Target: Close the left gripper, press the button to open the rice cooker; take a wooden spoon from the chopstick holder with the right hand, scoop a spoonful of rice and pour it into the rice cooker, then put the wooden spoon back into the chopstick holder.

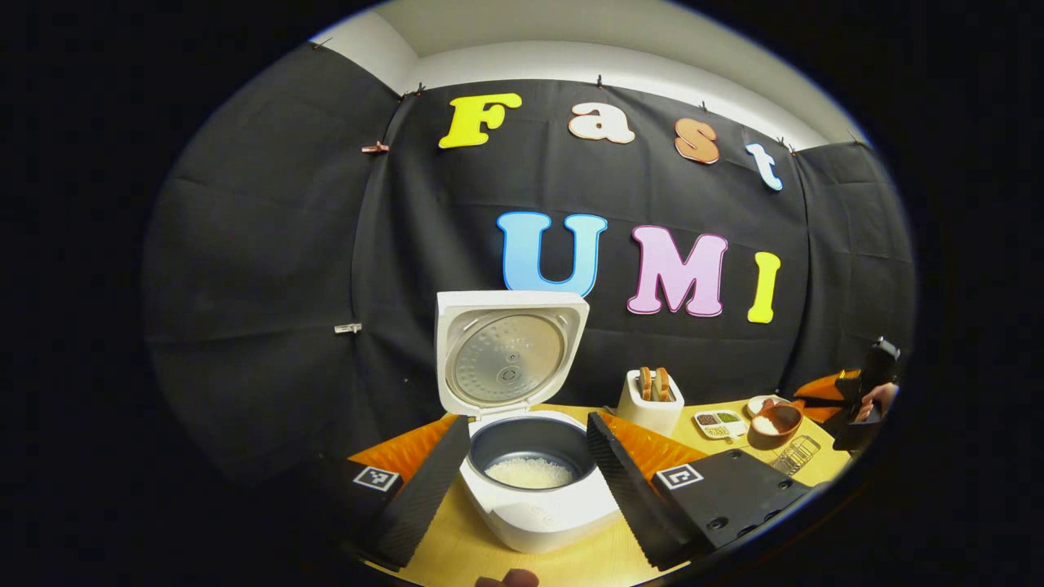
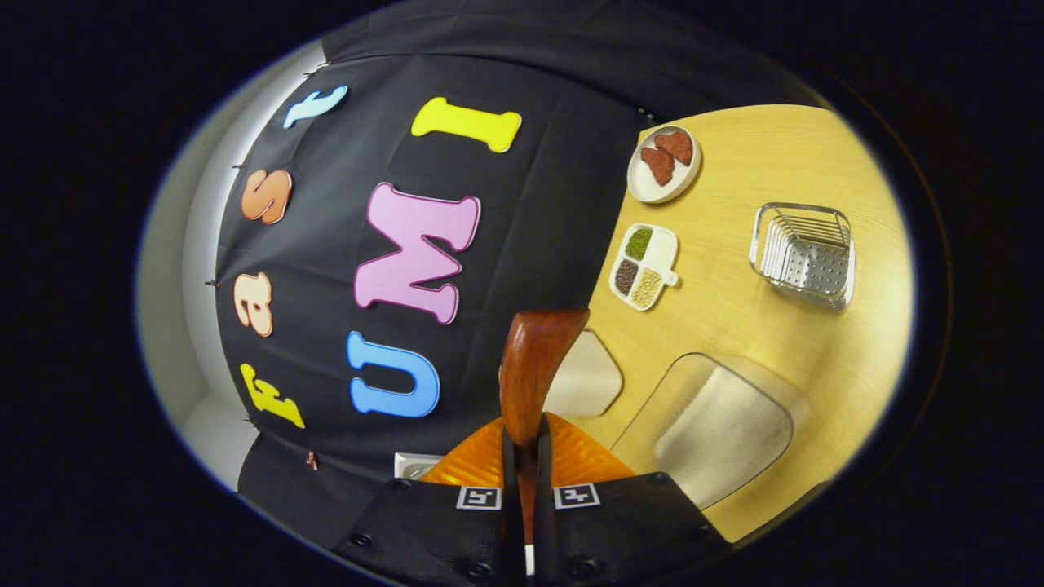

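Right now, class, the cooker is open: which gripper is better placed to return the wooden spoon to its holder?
Right. The right gripper is shut on the wooden spoon; the left gripper stands open and empty around the rice cooker.

Both views are being evenly lit from above; straight lines are being bowed by fisheye distortion far from the jaws, edges being dimmed.

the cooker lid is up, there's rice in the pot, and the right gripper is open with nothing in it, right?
Not quite. The right gripper is shut on the wooden spoon, as the right gripper view shows. The rest holds: in the left gripper view the rice cooker has its lid up, with rice in the pot.
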A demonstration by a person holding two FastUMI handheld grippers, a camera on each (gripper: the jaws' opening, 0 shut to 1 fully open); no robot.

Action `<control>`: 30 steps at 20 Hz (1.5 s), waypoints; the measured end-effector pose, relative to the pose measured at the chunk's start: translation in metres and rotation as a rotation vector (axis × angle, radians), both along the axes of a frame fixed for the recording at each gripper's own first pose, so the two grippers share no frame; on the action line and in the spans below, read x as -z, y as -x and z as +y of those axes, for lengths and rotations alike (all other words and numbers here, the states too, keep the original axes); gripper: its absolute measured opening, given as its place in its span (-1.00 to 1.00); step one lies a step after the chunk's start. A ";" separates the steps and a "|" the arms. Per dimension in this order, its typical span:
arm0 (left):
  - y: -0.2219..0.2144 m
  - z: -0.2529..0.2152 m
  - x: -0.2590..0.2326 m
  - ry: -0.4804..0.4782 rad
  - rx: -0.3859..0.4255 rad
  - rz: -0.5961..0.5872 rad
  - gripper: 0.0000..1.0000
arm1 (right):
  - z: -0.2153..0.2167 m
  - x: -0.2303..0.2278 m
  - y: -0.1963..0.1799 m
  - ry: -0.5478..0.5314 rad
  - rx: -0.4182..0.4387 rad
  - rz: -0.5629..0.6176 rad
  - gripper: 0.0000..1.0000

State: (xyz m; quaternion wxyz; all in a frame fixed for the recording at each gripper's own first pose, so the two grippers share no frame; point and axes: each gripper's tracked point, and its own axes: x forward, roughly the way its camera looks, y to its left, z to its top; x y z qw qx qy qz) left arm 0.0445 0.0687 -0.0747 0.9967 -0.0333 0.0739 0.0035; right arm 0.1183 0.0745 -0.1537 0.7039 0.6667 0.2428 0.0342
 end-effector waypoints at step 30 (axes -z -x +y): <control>0.032 0.067 0.049 0.072 -0.084 0.074 0.97 | 0.353 -0.059 -0.071 0.857 -0.496 -0.562 -0.83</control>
